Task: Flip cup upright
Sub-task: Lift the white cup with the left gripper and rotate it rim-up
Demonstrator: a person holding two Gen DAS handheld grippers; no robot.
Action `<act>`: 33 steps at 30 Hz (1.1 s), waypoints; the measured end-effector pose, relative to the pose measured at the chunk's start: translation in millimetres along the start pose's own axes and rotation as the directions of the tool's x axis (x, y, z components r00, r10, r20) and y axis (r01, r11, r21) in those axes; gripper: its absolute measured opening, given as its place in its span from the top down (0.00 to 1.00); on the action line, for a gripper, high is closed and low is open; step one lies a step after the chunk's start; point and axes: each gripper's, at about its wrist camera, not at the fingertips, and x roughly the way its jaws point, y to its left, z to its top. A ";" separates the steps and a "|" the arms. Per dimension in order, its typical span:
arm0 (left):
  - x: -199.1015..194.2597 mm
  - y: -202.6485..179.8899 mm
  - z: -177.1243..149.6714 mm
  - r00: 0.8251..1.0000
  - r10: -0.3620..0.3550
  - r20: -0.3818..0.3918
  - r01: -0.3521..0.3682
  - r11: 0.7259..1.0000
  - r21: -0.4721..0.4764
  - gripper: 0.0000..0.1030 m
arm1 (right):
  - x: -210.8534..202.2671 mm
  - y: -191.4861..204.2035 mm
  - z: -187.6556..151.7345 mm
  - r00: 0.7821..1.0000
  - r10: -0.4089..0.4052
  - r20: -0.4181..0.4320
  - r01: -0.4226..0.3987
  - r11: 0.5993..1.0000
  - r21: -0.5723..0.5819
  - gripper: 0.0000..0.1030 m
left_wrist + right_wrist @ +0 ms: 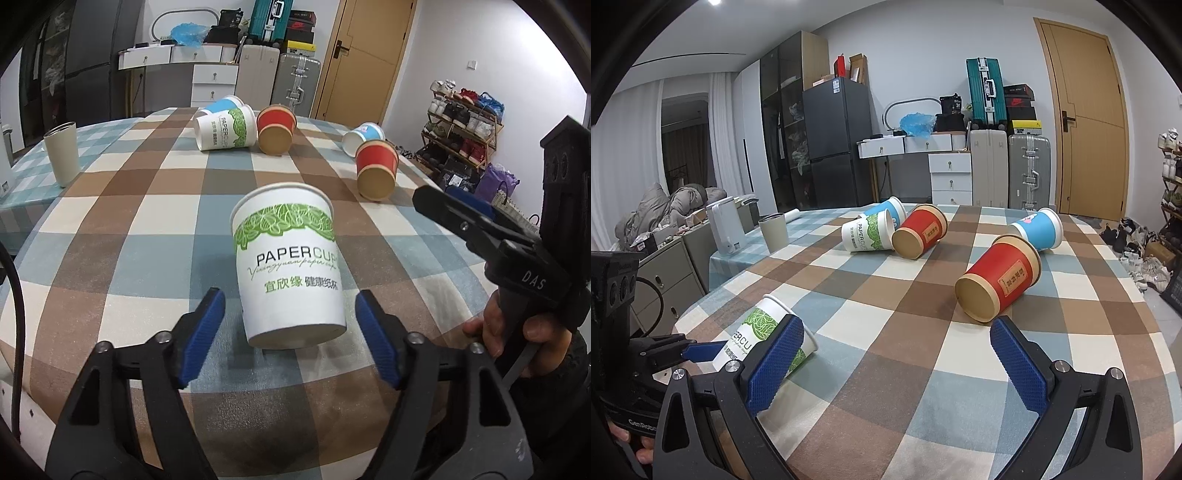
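A checked tablecloth [122, 221] fills your view, cups tipped over all across it. Nearest you, the white paper cup [290, 269] lies on its side, base toward your left claw [291, 336], whose jaws gape wide either side, gripping nothing. Your right claw [897, 365] hangs open too, empty. You're lining up: next, close gently and tilt it up.

Pale walls, wooden door [1086, 122] at right; dark fridge [836, 142], white drawers [951, 177], stacked suitcases [1028, 171]; shoe rack [463, 127] by wall; sheer curtains [628, 158] left.
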 end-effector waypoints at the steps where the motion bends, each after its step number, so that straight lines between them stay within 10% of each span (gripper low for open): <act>1: -2.3 1.3 1.2 1.000 -0.004 0.010 0.004 1.000 0.000 0.22 | 0.0 0.7 0.9 1.000 0.002 -0.004 -0.002 1.000 0.002 0.00; 8: -21.7 16.4 10.1 0.996 0.006 0.089 -0.007 1.000 0.010 0.01 | 3.8 10.3 6.7 0.997 0.034 -0.067 -0.033 0.999 0.028 0.00; 33: -17.7 71.8 13.3 0.980 0.118 0.162 -0.116 0.993 -0.021 0.01 | 76.0 43.0 10.5 0.863 0.350 -0.363 -0.219 0.909 0.355 0.08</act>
